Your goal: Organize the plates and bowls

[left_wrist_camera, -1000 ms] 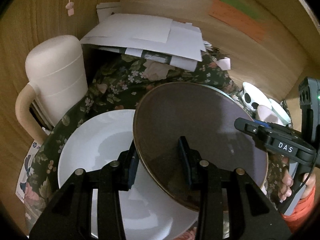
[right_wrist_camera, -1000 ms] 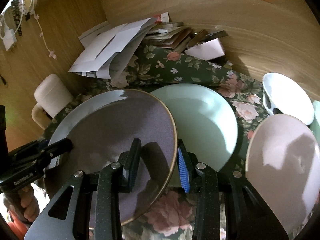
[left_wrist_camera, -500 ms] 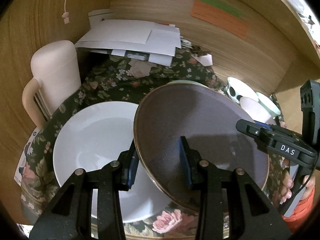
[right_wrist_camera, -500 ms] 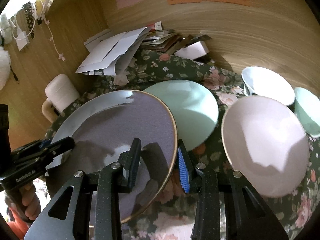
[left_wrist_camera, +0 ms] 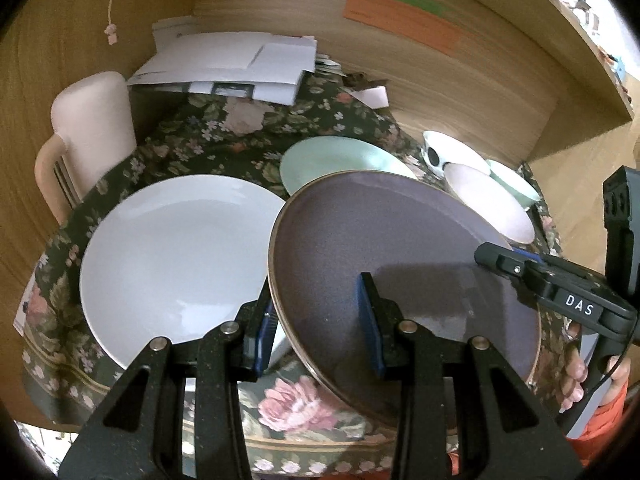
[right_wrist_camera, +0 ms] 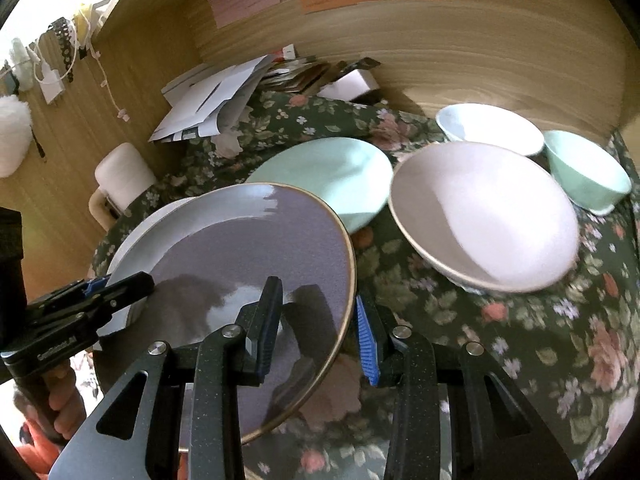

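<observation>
A grey-purple plate with a gold rim is held tilted above the floral tablecloth. My left gripper is shut on its left rim. My right gripper is shut on its right rim; the plate fills the lower left of the right wrist view. A white plate lies flat to the left, partly under the held plate. A mint green plate lies behind. A pale pink bowl, a white bowl and a mint bowl stand on the right.
A cream jug with a handle stands at the far left. A pile of papers and envelopes lies at the back. Wooden walls close the back and left sides. The floral tablecloth covers the table.
Both grippers have pulled back and up with the grey-purple plate. The white plate and the bowls on the right now show more fully.
</observation>
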Demonstrator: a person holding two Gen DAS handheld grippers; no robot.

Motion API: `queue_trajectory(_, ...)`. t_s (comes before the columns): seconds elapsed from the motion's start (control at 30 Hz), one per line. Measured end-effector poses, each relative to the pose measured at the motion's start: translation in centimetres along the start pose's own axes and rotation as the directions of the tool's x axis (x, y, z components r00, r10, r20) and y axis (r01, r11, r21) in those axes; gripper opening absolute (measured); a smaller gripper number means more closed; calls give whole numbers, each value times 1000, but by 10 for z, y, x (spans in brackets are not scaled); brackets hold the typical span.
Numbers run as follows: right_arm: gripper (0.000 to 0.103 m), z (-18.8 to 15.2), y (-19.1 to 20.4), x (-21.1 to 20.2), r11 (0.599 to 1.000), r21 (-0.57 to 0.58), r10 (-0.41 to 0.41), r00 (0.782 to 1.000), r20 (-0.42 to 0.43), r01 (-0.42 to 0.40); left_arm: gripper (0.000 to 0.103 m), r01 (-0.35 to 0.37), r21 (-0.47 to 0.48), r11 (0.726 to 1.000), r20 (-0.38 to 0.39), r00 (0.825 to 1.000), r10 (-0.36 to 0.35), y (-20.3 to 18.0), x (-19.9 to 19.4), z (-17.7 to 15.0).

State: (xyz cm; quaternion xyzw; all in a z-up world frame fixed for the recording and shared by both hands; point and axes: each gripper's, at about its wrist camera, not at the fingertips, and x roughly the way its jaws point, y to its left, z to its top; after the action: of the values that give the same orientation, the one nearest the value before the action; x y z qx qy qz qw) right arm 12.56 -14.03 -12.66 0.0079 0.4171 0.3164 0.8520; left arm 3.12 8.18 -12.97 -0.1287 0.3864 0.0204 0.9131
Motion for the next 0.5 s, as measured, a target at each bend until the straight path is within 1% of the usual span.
queue_trajectory(0.27,32,-18,-20,-15,998,43,-36,999,0,36,38,47,22,999,-33,998,-46,-22,7,-14)
queue_trajectory(0.5,32,-33,-37,-22,994,89,-60,998,-9,60,37,74,46,996,-66,995,-71,-39,18,-22)
